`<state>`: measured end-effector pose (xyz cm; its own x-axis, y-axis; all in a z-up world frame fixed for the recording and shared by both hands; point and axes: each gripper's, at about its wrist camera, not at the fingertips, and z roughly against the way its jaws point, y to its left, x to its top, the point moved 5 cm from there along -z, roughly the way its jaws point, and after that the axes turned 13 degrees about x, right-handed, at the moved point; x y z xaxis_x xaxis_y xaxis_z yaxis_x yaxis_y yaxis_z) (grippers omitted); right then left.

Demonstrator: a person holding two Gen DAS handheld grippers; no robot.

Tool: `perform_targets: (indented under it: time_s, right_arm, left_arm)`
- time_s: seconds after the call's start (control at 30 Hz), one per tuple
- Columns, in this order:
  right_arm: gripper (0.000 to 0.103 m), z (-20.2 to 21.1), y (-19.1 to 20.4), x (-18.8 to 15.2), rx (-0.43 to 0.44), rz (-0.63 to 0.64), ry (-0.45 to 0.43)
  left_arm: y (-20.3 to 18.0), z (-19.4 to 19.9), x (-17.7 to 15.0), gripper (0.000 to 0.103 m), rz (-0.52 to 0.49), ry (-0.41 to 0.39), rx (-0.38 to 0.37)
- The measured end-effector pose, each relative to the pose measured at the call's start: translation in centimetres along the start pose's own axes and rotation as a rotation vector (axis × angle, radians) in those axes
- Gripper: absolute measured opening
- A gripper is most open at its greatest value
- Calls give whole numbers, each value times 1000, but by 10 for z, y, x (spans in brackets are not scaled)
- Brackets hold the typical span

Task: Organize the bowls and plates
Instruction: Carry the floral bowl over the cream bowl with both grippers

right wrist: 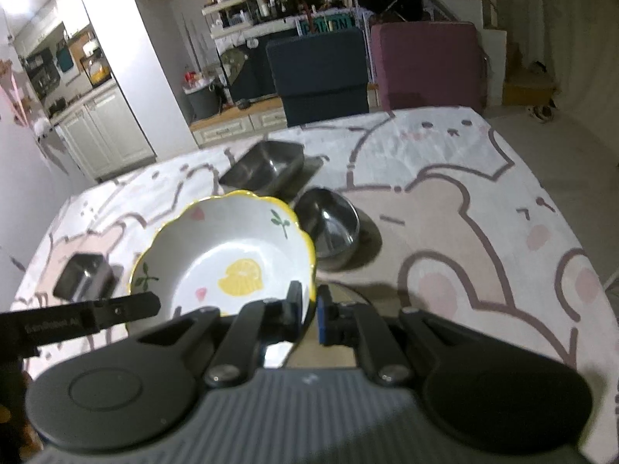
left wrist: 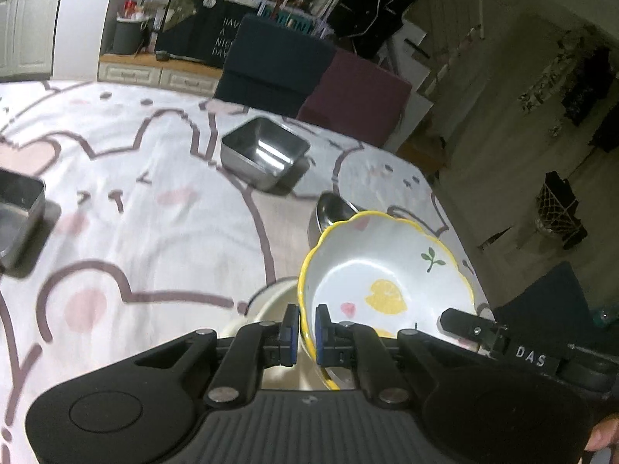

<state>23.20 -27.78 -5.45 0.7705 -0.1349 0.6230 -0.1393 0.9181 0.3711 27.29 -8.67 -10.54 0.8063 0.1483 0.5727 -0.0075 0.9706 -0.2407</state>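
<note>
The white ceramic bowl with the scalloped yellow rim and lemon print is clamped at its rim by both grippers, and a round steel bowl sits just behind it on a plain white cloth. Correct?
Not quite. The cloth is not plain: the right wrist view shows pink bear outlines printed on it. The rest holds: the left gripper and right gripper both pinch the rim of the white ceramic bowl, and the round steel bowl sits behind it.

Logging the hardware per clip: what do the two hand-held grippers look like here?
Both match: the left hand-held gripper and right hand-held gripper have matte black linkage arms with silver pivot bolts, blue finger pads, and a ribbed grey base. White lettering reads "DAS" on the right one, seen from the left wrist.
</note>
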Motion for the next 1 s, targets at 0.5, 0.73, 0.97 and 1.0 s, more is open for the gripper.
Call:
perform_targets:
  time_s: [0.5, 0.73, 0.97, 1.0]
  right_arm:
    - [9, -26, -22, -29, -45, -42, 136]
    - [10, -36, -20, -33, -57, -32, 182]
    - [10, -39, -21, -33, -64, -35, 201]
    - [10, -40, -21, -33, -66, -35, 204]
  left_arm:
    - [-6, -27, -23, 9, -36, 69, 59]
    - [-5, -34, -24, 9, -43, 85, 85]
    - [-7, -40, -27, 9, -68, 105, 104]
    - [-7, -40, -27, 9, -69, 106, 106]
